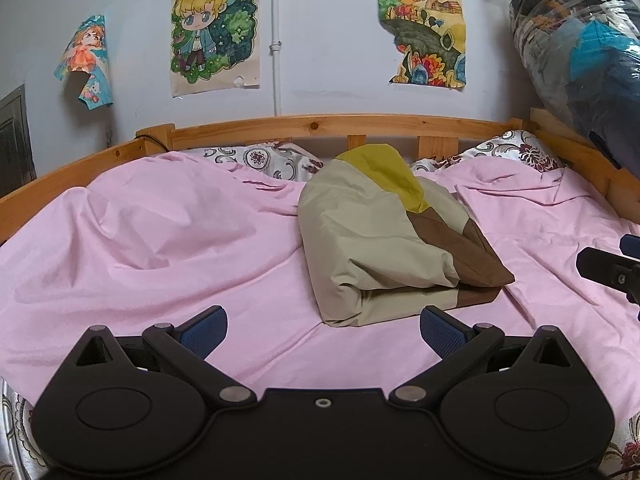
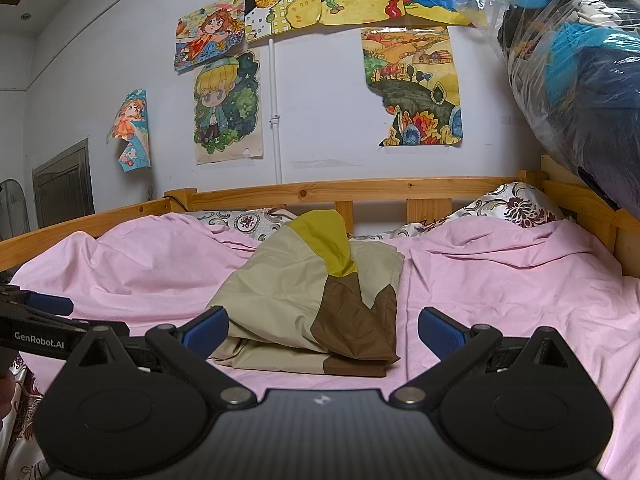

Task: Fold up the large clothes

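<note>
A folded garment (image 1: 384, 236) in beige, brown and mustard yellow lies as a thick bundle on the pink bedsheet (image 1: 160, 248). In the right wrist view the same garment (image 2: 316, 300) sits just ahead of the fingers. My left gripper (image 1: 324, 330) is open, hovering above the sheet just short of the bundle's near edge, holding nothing. My right gripper (image 2: 323, 330) is open too, its blue pads either side of the bundle's near edge without touching it. The right gripper's fingertip (image 1: 608, 268) shows at the left view's right edge, and the left gripper (image 2: 40, 320) shows at the right view's left edge.
A wooden bed rail (image 1: 320, 124) runs along the far side and the right. Patterned pillows (image 1: 516, 152) lie against it. A large plastic-wrapped dark bundle (image 2: 580, 80) hangs over the bed's right end. Drawings (image 2: 224, 108) and a white pipe (image 2: 274, 112) are on the wall.
</note>
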A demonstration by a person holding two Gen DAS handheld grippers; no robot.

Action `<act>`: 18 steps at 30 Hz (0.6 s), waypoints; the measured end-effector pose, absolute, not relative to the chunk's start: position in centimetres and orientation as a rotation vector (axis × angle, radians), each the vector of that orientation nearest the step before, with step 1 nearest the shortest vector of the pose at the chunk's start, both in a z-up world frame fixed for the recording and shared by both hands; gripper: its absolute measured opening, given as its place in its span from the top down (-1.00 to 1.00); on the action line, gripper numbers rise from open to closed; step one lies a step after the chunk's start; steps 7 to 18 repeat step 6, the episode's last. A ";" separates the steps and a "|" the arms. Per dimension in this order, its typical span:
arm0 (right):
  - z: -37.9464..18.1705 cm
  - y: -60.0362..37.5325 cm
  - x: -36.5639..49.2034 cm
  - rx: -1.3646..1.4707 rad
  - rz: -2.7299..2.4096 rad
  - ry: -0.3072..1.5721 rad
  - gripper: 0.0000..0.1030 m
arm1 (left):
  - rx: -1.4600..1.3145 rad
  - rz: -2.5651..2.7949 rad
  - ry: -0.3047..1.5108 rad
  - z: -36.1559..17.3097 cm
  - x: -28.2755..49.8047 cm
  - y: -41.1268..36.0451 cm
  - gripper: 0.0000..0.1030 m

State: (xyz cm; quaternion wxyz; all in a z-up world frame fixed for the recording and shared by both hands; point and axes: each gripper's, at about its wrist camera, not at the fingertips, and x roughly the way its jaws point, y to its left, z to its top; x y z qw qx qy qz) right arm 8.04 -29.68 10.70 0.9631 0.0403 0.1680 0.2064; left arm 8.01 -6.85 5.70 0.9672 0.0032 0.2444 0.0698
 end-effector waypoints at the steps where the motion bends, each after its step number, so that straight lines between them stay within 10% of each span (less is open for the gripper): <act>1: 10.7 -29.7 8.0 0.082 0.418 0.341 -1.00 | 0.006 0.141 0.495 5.7 8.0 -6.8 -0.99; 18: 10.7 -29.7 8.0 0.082 0.418 0.341 -1.00 | 0.006 0.140 0.499 5.7 8.0 -6.8 -0.99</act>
